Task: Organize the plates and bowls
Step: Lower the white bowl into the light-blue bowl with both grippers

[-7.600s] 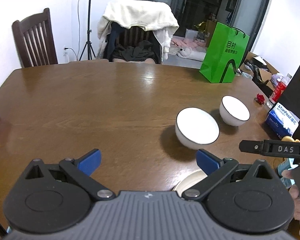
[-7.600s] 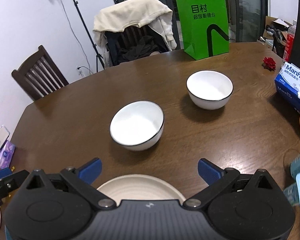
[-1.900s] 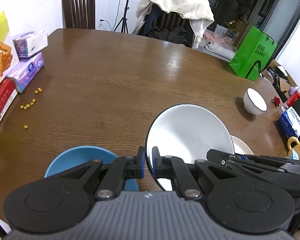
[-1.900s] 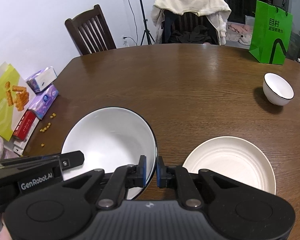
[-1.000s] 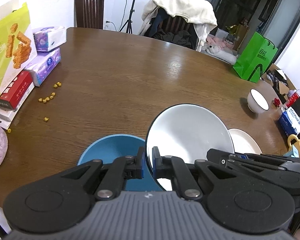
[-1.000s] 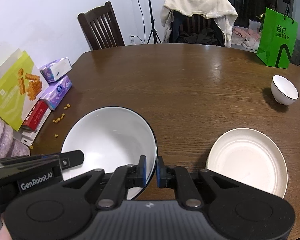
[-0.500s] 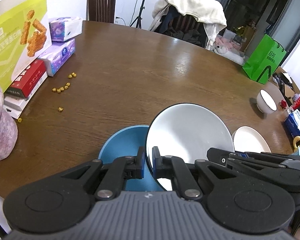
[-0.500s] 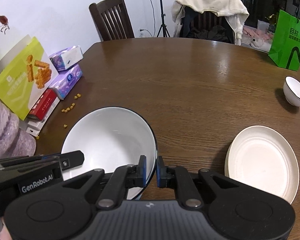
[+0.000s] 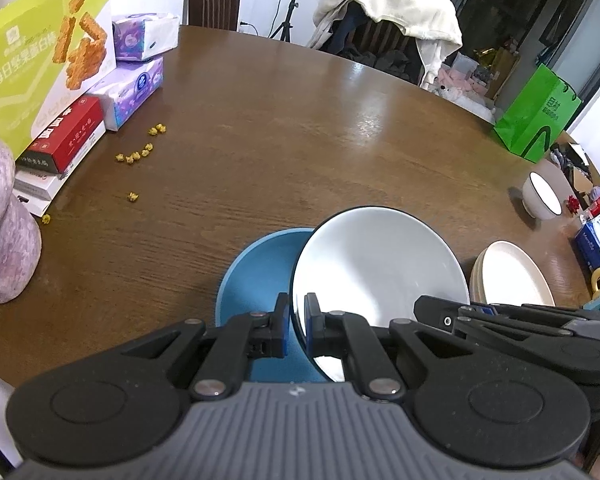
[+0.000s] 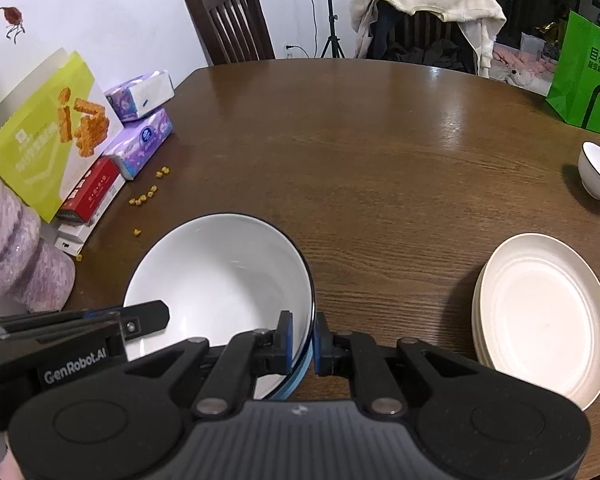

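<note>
Both grippers hold one large white bowl with a dark rim (image 9: 380, 264) (image 10: 220, 276). My left gripper (image 9: 297, 322) is shut on its left rim, and my right gripper (image 10: 301, 340) is shut on its right rim. The bowl hangs over the right part of a blue bowl (image 9: 260, 268) on the brown table (image 9: 300, 128); only a blue sliver (image 10: 300, 376) shows in the right wrist view. To the right lies a stack of cream plates (image 9: 512, 272) (image 10: 540, 312). A small white bowl (image 9: 542, 196) (image 10: 598, 172) stands far right.
Along the left edge stand a lime snack box (image 9: 40, 64), tissue packs (image 9: 132, 88), a red box (image 9: 68, 136) and a purple fuzzy thing (image 9: 0, 224). Yellow crumbs (image 9: 140, 152) are scattered near them. A green bag (image 9: 536, 116) stands at the far right; chairs ring the table.
Both grippers have carried the white bowl leftward and lower; it now overlaps more of the blue bowl. The plates and small bowl have slid toward the right of both views.
</note>
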The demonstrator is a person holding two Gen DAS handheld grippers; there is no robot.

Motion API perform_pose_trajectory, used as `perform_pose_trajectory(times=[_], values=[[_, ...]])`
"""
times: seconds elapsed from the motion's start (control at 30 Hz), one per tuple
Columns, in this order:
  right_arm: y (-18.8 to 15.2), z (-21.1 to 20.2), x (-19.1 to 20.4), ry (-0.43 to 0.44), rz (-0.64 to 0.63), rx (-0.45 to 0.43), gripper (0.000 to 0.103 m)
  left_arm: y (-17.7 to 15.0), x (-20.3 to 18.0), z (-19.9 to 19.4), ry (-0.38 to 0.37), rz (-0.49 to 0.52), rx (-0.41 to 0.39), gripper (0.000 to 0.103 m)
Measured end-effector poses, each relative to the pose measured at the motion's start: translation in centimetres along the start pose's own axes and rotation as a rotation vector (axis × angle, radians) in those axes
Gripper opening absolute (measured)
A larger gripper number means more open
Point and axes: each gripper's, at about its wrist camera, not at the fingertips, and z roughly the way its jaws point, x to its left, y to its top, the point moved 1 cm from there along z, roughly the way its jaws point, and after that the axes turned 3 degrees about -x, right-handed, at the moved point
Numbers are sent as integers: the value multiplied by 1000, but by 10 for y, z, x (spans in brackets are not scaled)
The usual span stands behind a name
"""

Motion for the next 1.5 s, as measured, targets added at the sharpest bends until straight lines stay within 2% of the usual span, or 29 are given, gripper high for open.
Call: perform_pose_trajectory(times=[0.7, 1.1, 1.5], values=[[3, 43, 9, 46, -59, 106, 10, -5, 21, 35, 71, -51, 81, 7], [4, 68, 11, 53, -76, 145, 10, -5, 21, 52, 103, -30, 127, 7], [8, 72, 24, 26, -174, 181, 11, 0, 19, 57, 128, 1, 181, 8]])
